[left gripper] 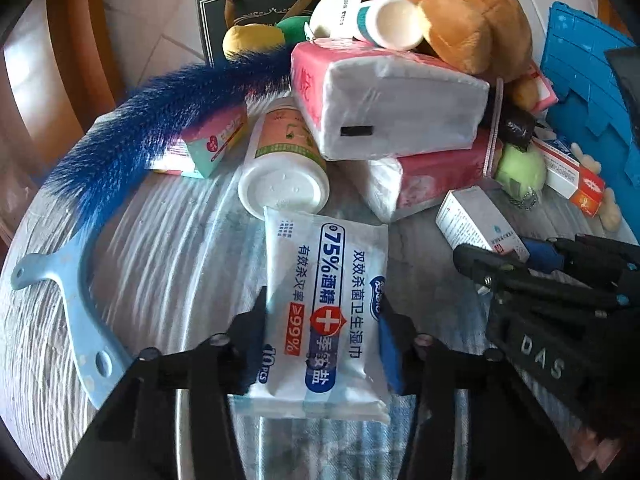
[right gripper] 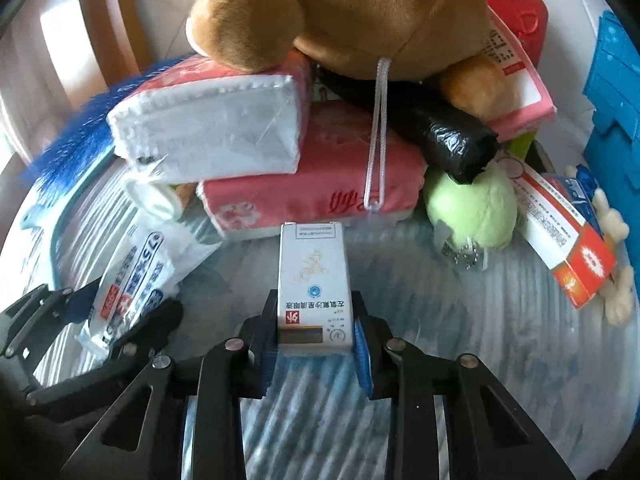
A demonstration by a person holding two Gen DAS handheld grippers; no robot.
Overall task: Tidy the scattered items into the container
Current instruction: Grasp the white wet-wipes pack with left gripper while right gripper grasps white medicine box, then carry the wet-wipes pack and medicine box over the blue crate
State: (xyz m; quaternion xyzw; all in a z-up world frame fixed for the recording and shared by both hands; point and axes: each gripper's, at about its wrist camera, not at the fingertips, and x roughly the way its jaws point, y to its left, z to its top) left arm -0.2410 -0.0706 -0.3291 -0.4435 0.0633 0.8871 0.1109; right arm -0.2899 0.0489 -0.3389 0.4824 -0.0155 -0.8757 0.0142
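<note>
Two grips show at once: the left gripper (left gripper: pixel 322 344) has its fingers pressed against both sides of the wet wipes pack (left gripper: pixel 326 308), and the right gripper (right gripper: pixel 316 334) is clamped on a small white medicine box (right gripper: pixel 314 288) — both low over the striped tabletop (left gripper: pixel 168 240). Only the left wrist view shows the white bottle (left gripper: pixel 284 168) lying behind the pack; only the right shows the green plush ball (right gripper: pixel 472 208) clearly, beside the pink tissue packs (right gripper: pixel 312 184).

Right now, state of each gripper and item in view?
left gripper: shut on white wet-wipe packet
right gripper: shut on small white medicine box
white plastic bottle: lying on its side
brown plush toy: atop the pink tissue packs
blue container: partly in view
</note>
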